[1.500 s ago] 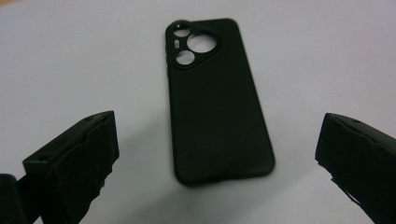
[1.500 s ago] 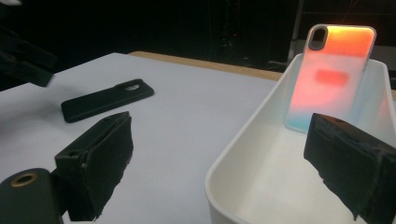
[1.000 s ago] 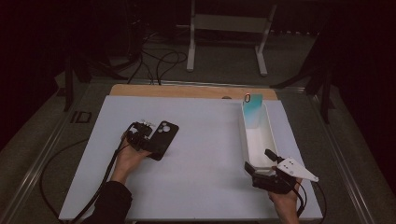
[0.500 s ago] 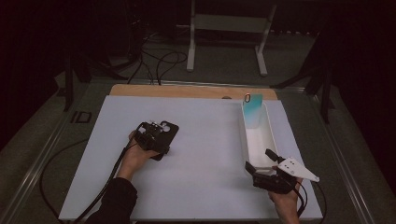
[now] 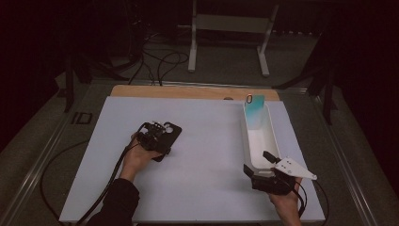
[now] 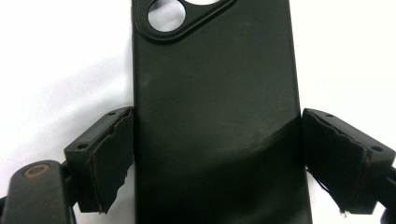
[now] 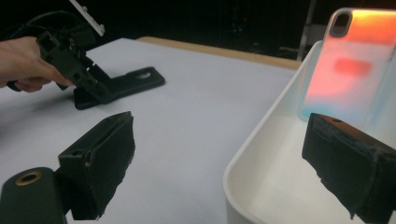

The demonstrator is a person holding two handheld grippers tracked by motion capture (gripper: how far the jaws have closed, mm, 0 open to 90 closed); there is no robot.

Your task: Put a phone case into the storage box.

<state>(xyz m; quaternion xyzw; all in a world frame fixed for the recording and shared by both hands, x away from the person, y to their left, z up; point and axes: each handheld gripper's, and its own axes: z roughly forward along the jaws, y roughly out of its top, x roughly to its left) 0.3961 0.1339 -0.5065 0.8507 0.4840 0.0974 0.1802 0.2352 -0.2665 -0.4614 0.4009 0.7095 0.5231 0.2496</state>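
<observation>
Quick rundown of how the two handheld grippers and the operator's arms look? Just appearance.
Both are black two-jaw units. The left gripper trails a black cable toward the table's near edge; its pads are black with ragged, worn edges, and a brass-coloured ring sits by the near jaw. The right gripper carries a pale three-cornered plate dotted with small holes. A dark sleeve covers the left forearm.

High view: fixed overhead, facing forward and down across the white table [image 5: 211, 188]. Left gripper view: close, straight down on the black phone case [image 6: 215, 121]. Right gripper view: low, level across the table; shares that case [image 7: 126, 84] and the white tray [image 7: 261, 154].
</observation>
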